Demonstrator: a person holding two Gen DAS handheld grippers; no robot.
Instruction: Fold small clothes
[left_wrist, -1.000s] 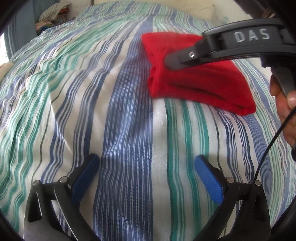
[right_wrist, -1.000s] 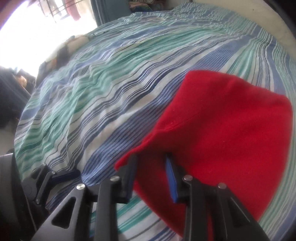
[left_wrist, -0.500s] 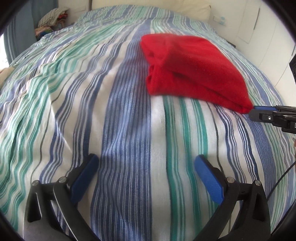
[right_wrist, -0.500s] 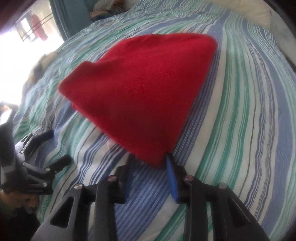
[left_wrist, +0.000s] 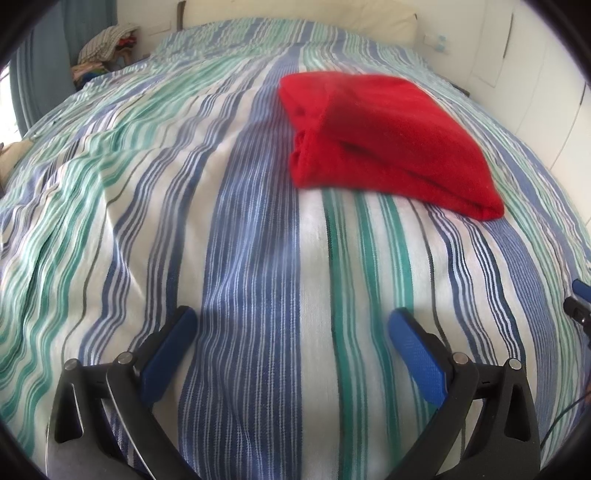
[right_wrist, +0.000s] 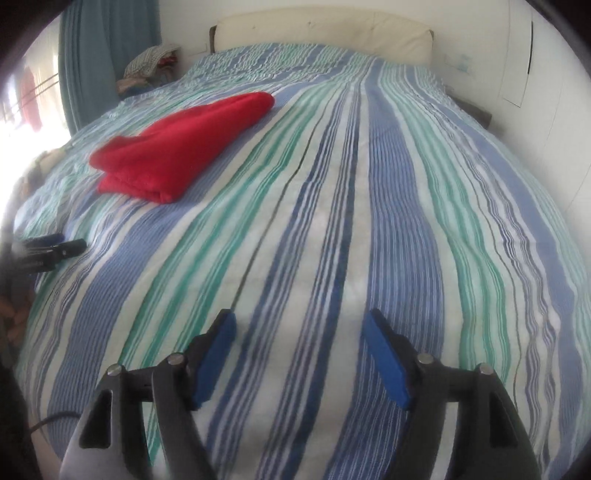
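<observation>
Red folded garment (left_wrist: 384, 140) sits ahead-right of your wide-open, empty L gripper (left_wrist: 291, 343); R gripper (right_wrist: 301, 354), jaws opening w/ nothing between, looks farther off.

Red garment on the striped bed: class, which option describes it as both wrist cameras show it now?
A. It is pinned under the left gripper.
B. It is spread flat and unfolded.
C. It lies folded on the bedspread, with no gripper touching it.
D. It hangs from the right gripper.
C. The red garment lies folded in layers on the striped bedspread, and both the left gripper and the right gripper are away from it with nothing between their fingers.
</observation>
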